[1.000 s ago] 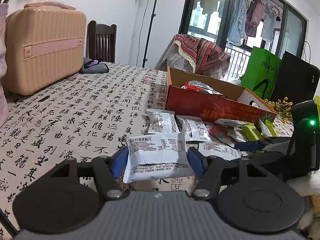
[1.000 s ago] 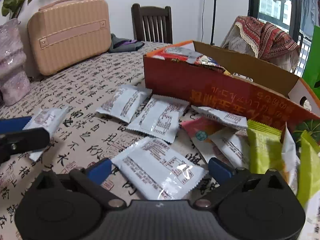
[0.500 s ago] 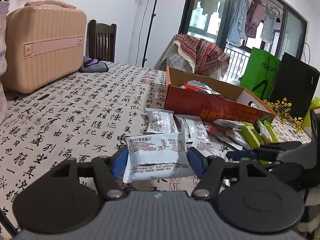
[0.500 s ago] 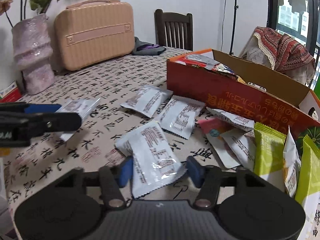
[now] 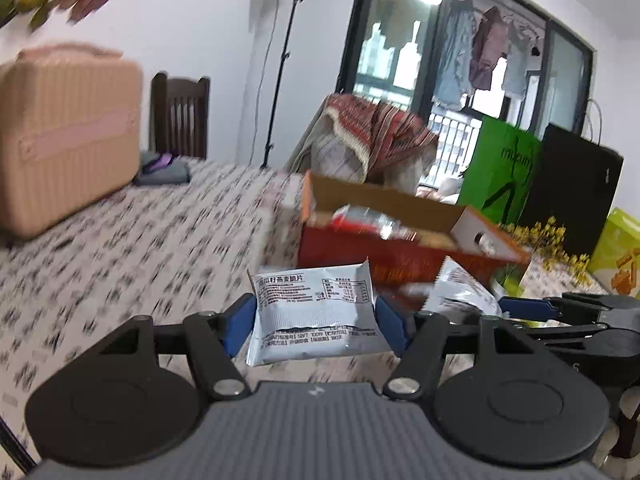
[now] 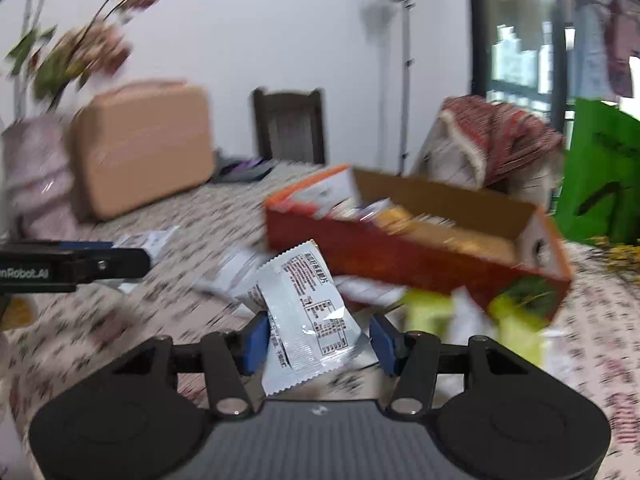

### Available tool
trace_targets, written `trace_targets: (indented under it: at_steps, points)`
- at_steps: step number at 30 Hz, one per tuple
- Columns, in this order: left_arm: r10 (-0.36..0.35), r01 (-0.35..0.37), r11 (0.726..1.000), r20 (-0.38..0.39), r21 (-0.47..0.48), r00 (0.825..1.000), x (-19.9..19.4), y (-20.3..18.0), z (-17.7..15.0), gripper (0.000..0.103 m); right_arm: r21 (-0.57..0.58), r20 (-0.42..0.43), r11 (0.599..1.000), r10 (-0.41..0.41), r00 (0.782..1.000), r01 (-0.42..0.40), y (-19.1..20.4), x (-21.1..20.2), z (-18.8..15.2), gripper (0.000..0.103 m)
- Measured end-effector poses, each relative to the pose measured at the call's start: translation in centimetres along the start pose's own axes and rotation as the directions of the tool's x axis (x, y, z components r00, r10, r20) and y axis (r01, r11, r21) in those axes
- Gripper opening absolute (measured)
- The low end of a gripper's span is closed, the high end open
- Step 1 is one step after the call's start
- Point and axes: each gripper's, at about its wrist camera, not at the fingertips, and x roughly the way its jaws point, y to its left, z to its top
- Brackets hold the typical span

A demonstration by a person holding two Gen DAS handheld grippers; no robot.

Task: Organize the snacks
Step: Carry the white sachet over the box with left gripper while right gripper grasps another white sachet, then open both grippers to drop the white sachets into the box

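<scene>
My left gripper (image 5: 315, 326) is shut on a silver snack packet (image 5: 314, 312), held flat above the tablecloth. My right gripper (image 6: 318, 340) is shut on another silver snack packet (image 6: 308, 312), tilted upright and lifted off the table. Behind both stands the open red cardboard box (image 5: 400, 256) (image 6: 404, 260) with several snacks inside. In the left wrist view the right gripper (image 5: 560, 312) shows at the right edge with its packet (image 5: 460, 292). The left gripper (image 6: 76, 264) shows at the left edge of the right wrist view. Yellow-green packets (image 6: 432, 312) lie in front of the box.
A pink hard case (image 5: 64, 136) (image 6: 140, 148) stands at the back left, a vase of flowers (image 6: 36, 176) beside it. A dark wooden chair (image 5: 180, 116) is behind the table. Green (image 5: 500, 168) and black (image 5: 572, 192) bags stand at the right. Loose silver packets (image 6: 232, 268) remain on the patterned cloth.
The right gripper closed on a silver packet and lifted it off the table toward the box. The left gripper rose with its packet. Both views are blurred by motion.
</scene>
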Motion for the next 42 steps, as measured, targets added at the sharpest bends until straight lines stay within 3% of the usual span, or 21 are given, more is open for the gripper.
trace_targets:
  at_steps: [6,16,24,27,30,31,33,34,42]
  points:
    - [-0.055,0.053,0.998,0.054,0.039,0.997,2.4,-3.2,4.1,0.067,0.096,0.060,0.991,-0.102,0.993,0.096,-4.8,-0.3,2.6,0.054]
    - [-0.075,0.073,0.996,0.043,0.055,0.996,8.4,-7.9,8.6,0.067,0.175,0.070,0.966,-0.204,0.976,0.189,-9.7,3.0,6.0,0.054]
    - [-0.004,0.004,0.998,-0.002,0.056,1.000,13.9,-9.5,9.7,0.068,0.213,0.008,0.945,-0.256,0.967,0.249,-11.5,7.2,7.0,0.054]
    - [0.047,-0.046,0.998,-0.017,0.053,0.999,15.6,-9.7,9.7,0.081,0.223,-0.016,0.941,-0.258,0.966,0.255,-12.0,8.3,7.2,0.055]
    - [0.051,-0.050,0.998,-0.025,0.045,0.998,16.2,-9.3,9.5,0.098,0.232,-0.040,0.936,-0.263,0.964,0.265,-12.4,8.7,6.8,0.071]
    - [0.052,-0.052,0.998,-0.009,0.046,0.999,16.1,-9.1,9.3,0.103,0.234,-0.046,0.936,-0.259,0.965,0.262,-12.5,8.5,6.6,0.082]
    - [0.062,-0.063,0.997,0.008,0.042,0.998,15.7,-8.7,9.1,0.103,0.246,-0.060,0.938,-0.238,0.969,0.245,-12.8,8.2,6.1,0.100]
    - [0.063,-0.063,0.997,0.002,0.033,0.998,15.6,-8.4,9.1,0.103,0.249,-0.063,0.937,-0.236,0.970,0.244,-12.8,8.0,5.9,0.103]
    - [0.014,-0.014,0.999,0.018,-0.030,1.000,12.4,-6.3,8.6,0.103,0.247,-0.032,0.938,-0.244,0.969,0.244,-12.0,3.9,4.6,0.103]
